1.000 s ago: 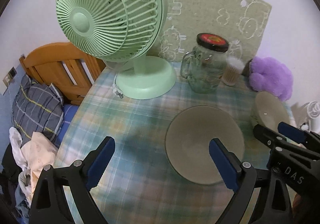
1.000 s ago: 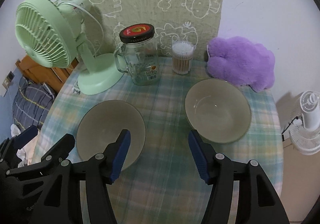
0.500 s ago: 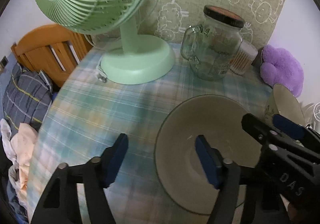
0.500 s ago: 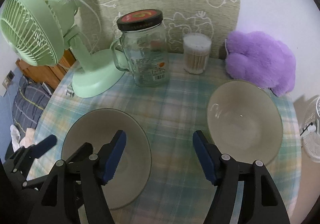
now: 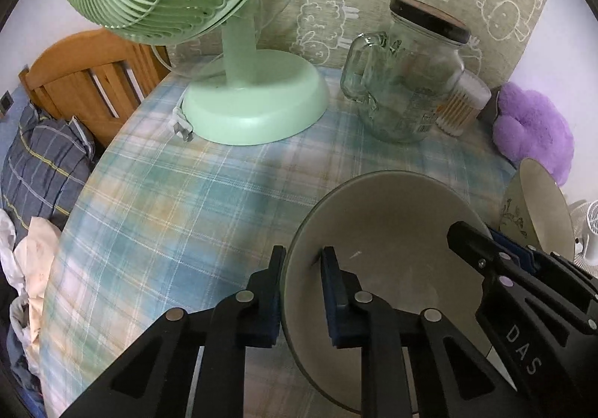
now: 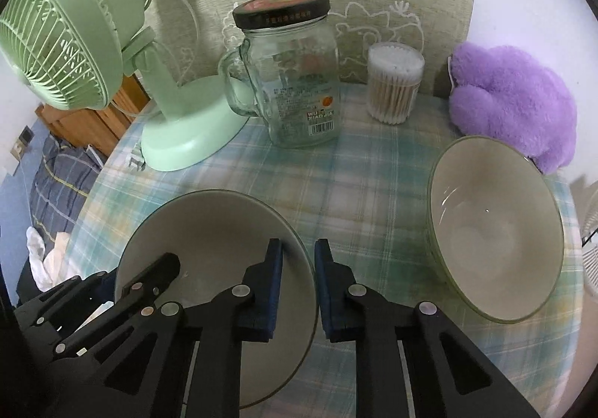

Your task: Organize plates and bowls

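A wide shallow grey dish (image 5: 381, 253) lies on the checked tablecloth, seen also in the right wrist view as the shallow dish (image 6: 209, 227). My left gripper (image 5: 302, 261) straddles its left rim, one pad inside and one outside, jaws closing tight on the rim. My right gripper (image 6: 298, 253) has its jaws closing on the opposite rim in the same way; its fingers (image 5: 482, 249) show at the dish's right edge. A deeper grey bowl (image 6: 497, 231) sits apart to the right, the same deeper bowl (image 5: 542, 208) being partly cut off in the left wrist view.
At the back of the table (image 5: 168, 212) stand a green fan (image 5: 254, 107), a lidded glass jar (image 6: 295, 89), a tub of cotton swabs (image 6: 394, 85) and a purple plush (image 6: 512, 100). A wooden chair (image 5: 89, 81) and bedding lie beyond the table's left edge.
Both grippers came down and forward onto the shallow dish. Their jaws went from wide apart to closed on its two opposite rims.
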Available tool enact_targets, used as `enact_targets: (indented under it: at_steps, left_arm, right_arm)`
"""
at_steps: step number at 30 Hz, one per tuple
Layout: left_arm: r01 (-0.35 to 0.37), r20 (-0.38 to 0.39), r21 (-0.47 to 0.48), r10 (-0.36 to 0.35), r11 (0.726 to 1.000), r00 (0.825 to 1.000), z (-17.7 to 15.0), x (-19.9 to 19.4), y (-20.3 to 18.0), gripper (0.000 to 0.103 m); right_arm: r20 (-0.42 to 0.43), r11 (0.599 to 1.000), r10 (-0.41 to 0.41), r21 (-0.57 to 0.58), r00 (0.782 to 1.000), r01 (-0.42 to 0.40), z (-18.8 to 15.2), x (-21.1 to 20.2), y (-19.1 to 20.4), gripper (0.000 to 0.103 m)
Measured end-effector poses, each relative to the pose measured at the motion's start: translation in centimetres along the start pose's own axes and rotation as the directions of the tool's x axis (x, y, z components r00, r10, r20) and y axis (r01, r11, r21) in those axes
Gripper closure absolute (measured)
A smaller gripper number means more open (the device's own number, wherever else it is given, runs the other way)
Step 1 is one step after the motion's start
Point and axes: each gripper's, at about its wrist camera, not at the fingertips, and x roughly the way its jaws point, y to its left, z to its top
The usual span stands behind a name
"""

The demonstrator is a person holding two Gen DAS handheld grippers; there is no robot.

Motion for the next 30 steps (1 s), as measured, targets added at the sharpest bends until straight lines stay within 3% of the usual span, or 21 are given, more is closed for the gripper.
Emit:
enact_targets:
  at_steps: [4, 8, 16, 30]
  left_arm:
    - [-0.053, 0.014, 0.092, 0.052, 0.994, 0.999, -0.6, 0.0, -0.9, 0.085]
    - [-0.040, 0.002, 0.060, 0.040, 0.997, 0.999, -0.9, -0.3, -0.5, 0.085]
    - [-0.040, 0.010, 0.083, 0.039, 0.996, 0.999, -1.6, -2.3, -1.0, 0.085]
    - [-0.001, 0.053, 0.115, -0.005, 0.993, 0.999, -3.5, -8.1, -1.5, 0.085]
  right_arm:
    - [-0.005, 1.000, 0.010, 0.010, 1.000, -0.010, 0.0, -0.2, -0.2, 0.083]
    - [0.000, 1.000, -0.015, -0.012, 1.000, 0.015, -0.4, -0.6, 0.2, 0.083]
    - [0.004, 0.999, -0.036, -0.011, 0.999, 0.036, -1.3, -2.4, 0.3, 0.083]
    - [0.050, 0.997, -0.081, -0.001, 0.995, 0.081, -3.4, -9.0, 0.7, 0.083]
